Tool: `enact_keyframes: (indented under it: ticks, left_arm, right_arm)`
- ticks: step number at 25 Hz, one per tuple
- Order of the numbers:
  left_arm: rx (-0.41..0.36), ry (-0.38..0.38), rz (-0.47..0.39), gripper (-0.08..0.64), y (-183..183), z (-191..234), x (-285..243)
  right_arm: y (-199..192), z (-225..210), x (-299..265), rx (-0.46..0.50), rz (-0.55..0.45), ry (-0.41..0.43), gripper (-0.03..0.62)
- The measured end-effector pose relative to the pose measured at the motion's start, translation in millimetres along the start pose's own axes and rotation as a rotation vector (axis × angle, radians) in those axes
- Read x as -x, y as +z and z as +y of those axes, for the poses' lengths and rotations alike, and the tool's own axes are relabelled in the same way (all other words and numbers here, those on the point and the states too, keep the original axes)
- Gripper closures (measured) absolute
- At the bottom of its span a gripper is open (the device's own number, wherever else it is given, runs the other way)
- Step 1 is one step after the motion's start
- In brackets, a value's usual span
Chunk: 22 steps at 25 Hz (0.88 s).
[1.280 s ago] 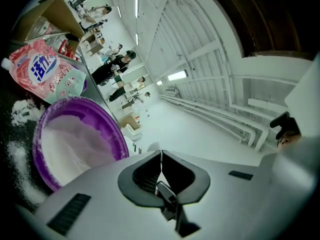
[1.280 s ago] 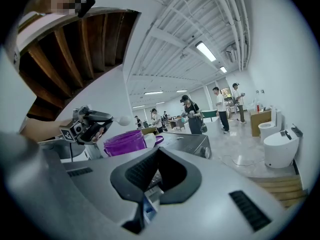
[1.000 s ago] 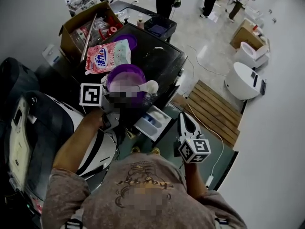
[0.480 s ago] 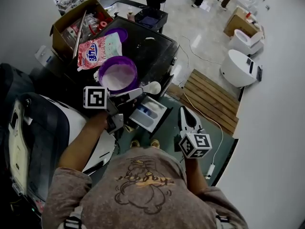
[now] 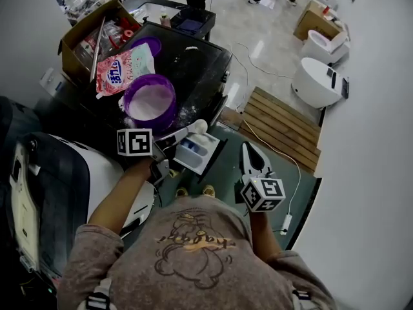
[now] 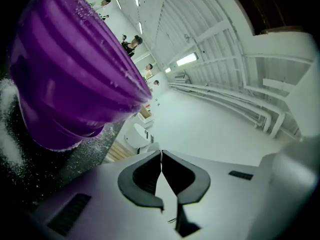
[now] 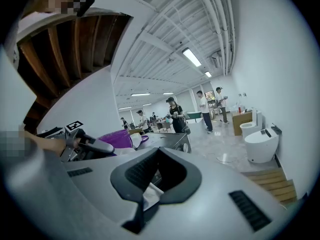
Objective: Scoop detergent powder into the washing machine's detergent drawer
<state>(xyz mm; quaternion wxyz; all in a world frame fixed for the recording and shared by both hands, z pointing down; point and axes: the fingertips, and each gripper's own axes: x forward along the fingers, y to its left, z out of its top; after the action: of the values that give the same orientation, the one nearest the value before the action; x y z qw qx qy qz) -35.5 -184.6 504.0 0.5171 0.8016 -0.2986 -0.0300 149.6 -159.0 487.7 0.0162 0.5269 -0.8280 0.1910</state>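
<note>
My left gripper (image 5: 169, 139) holds a white plastic scoop (image 5: 197, 128), its bowl poised over the pulled-out white detergent drawer (image 5: 210, 155) at the front of the black-topped washing machine (image 5: 193, 60). The jaws are pressed together, tips meeting, and from the head camera the scoop's handle runs out from between them. I cannot tell whether the scoop carries powder. Behind it on the machine's top stands a purple plastic bowl (image 5: 165, 119) of white powder, with loose grains scattered on the dark surface round its base. A pink detergent bag (image 5: 119, 70) lies just beyond the bowl. My right gripper (image 5: 248, 146) hangs to the right of the drawer, apart from it, its jaws closed tip to tip on nothing.
</note>
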Motion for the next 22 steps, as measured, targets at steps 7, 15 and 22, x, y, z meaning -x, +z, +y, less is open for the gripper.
enact_keyframes:
  ticks: [7, 15, 22]
  left_arm:
    - [-0.095, 0.119, 0.04, 0.537, -21.6, 27.6, -10.6]
    - [-0.157, 0.203, 0.057, 0.537, -36.4, 50.9, -18.3]
    - [-0.314, 0.319, 0.107, 0.537, -44.7, 66.4, -22.1]
  right_arm:
    - [-4.8, -2.8, 3.4, -0.001, 0.01, -0.012, 0.591]
    - [-9.3, -7.0, 6.9, 0.004, 0.026, -0.019, 0.591]
    - [-10.5, -7.3, 9.8, 0.007, 0.031, -0.021, 0.591]
